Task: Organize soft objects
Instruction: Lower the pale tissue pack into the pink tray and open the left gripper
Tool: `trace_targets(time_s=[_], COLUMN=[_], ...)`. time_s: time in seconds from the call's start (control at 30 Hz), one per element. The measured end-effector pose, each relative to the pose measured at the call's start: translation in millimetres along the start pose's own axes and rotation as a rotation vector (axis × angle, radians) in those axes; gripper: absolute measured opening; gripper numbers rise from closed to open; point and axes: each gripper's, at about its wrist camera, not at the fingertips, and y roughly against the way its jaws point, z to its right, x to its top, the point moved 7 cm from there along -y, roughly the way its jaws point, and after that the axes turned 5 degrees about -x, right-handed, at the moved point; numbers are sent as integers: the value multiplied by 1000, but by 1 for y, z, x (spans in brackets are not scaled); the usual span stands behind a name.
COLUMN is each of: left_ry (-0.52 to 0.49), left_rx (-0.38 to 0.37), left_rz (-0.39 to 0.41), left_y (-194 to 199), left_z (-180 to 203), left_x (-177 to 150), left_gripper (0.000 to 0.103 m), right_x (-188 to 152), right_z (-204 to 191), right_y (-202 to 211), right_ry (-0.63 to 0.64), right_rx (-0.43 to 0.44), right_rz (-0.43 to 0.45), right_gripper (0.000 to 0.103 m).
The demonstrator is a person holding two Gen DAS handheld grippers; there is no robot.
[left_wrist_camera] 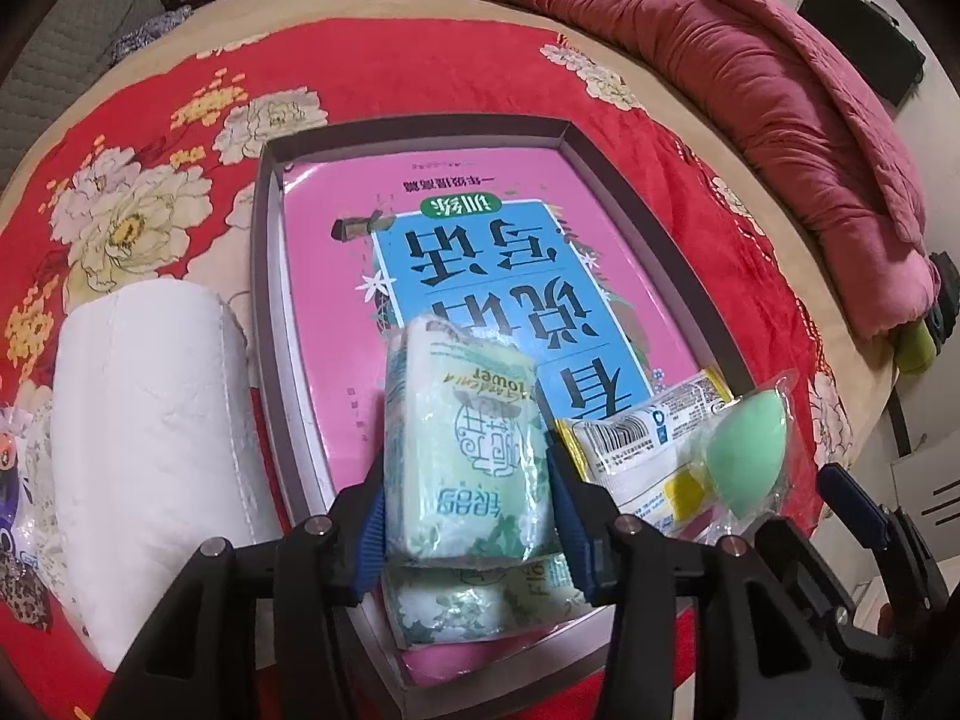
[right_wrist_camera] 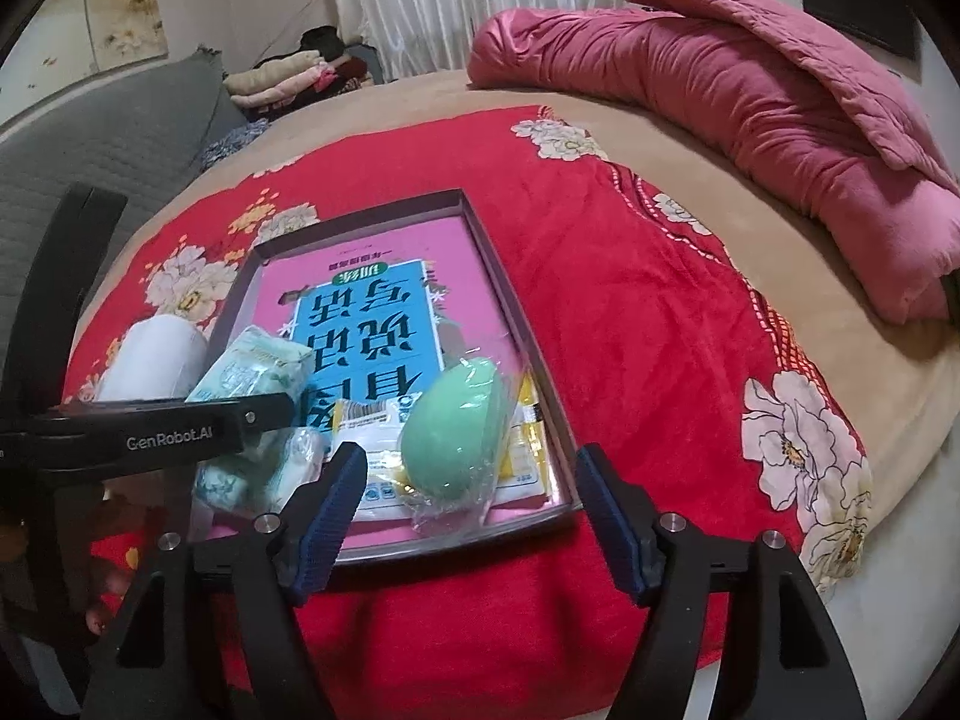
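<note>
A grey box lid (left_wrist_camera: 267, 276) (right_wrist_camera: 510, 300) with a pink-and-blue book inside lies on the red floral blanket. My left gripper (left_wrist_camera: 468, 480) is shut on a green tissue pack (left_wrist_camera: 468, 450) (right_wrist_camera: 255, 369), held over the tray's near end above a second tissue pack (left_wrist_camera: 474, 606) (right_wrist_camera: 264, 468). A green sponge egg in clear wrap (left_wrist_camera: 747, 450) (right_wrist_camera: 456, 438) lies on a white-and-yellow packet (left_wrist_camera: 636, 438) (right_wrist_camera: 372, 420) in the tray. My right gripper (right_wrist_camera: 474, 516) is open and empty, just before the sponge egg.
A white paper roll (left_wrist_camera: 144, 438) (right_wrist_camera: 156, 360) lies left of the tray. A rolled pink quilt (right_wrist_camera: 750, 120) (left_wrist_camera: 780, 108) lies at the back right. Folded clothes (right_wrist_camera: 288, 78) are stacked at the back left. Small printed items (left_wrist_camera: 18, 510) sit at the far left.
</note>
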Motion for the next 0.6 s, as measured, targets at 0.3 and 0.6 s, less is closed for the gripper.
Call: trace_targets(time_s=[0.3, 0.6], left_ry=[-26, -23], left_rx=[-18, -10], left_rz=[16, 70], left_y=[4, 21], left_z=[5, 4], left_x=[-2, 0], left_gripper=[61, 69], right_x=[-2, -2], right_z=[-5, 1], right_y=[-1, 1], right_ry=[13, -6], right_rx=[-1, -20], right_rz=[0, 11], right_gripper=[74, 75])
